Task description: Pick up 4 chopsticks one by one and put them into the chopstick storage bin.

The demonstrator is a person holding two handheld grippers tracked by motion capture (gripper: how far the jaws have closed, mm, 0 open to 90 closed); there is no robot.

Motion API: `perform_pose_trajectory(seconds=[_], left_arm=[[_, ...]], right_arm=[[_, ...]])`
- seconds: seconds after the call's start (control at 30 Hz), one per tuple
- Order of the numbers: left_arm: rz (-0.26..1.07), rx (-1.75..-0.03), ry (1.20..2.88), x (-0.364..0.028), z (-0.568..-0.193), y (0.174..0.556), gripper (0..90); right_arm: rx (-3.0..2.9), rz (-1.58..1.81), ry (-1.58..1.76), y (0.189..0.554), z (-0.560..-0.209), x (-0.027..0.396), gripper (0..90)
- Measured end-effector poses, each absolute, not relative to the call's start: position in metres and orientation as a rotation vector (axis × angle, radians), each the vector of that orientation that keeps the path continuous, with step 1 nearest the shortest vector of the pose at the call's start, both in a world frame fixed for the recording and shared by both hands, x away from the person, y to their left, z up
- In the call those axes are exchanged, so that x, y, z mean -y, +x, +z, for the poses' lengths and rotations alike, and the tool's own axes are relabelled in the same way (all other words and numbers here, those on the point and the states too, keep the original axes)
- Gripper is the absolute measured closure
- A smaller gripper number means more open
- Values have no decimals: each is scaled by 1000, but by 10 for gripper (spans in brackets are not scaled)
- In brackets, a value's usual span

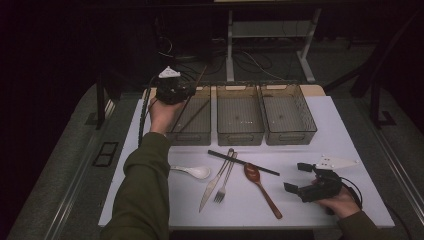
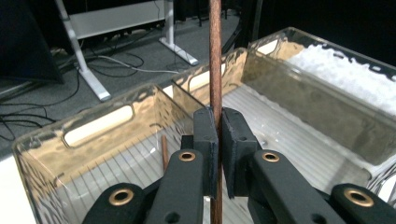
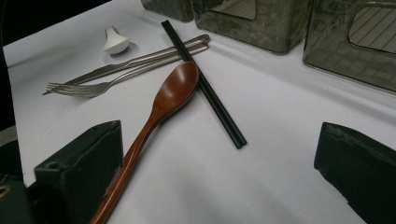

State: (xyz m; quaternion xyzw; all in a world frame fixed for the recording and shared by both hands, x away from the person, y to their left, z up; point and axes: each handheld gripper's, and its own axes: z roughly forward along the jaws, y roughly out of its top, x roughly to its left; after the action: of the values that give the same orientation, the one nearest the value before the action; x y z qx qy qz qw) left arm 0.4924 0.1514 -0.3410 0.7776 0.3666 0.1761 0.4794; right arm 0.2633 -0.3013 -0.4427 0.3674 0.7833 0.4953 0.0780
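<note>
Three clear bins stand in a row along the far edge of the table (image 1: pixel 345 150), and the work in hand looks like sorting cutlery into them. The left bin (image 1: pixel 200 135) already has a thin brown stick lying in it, and over its near-left corner the left gripper (image 1: pixel 172 90) hangs with its jaws pinched shut on a brown chopstick (image 2: pixel 215 56). In the left gripper view that stick runs upright between the two black pads, its lower end pointing down into the bin.

Well apart, by the table's near-right corner, the right gripper (image 1: pixel 295 179) rests low on the sheet with its jaws spread wide and nothing between them. Ahead of it, near the near edge, lie a wooden spoon (image 3: pixel 175 91), a black chopstick (image 3: pixel 205 88) touching the spoon's bowl, a knife (image 1: pixel 212 186) and fork (image 1: pixel 224 182) side by side, and a white spoon (image 1: pixel 195 171) towards the left edge.

I judge this the placing step for the brown chopstick. The next move calls for lowering or tipping it to lie beside its mate, then easing the pads apart.
</note>
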Motion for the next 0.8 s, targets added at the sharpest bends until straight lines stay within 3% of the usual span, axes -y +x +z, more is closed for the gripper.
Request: perform_pose_trajectory(seconds=[0.8], left_arm=[[443, -1049, 1970, -154, -377, 496, 834]], right_arm=[[-2347, 1478, 1098, 263, -443, 302, 10]])
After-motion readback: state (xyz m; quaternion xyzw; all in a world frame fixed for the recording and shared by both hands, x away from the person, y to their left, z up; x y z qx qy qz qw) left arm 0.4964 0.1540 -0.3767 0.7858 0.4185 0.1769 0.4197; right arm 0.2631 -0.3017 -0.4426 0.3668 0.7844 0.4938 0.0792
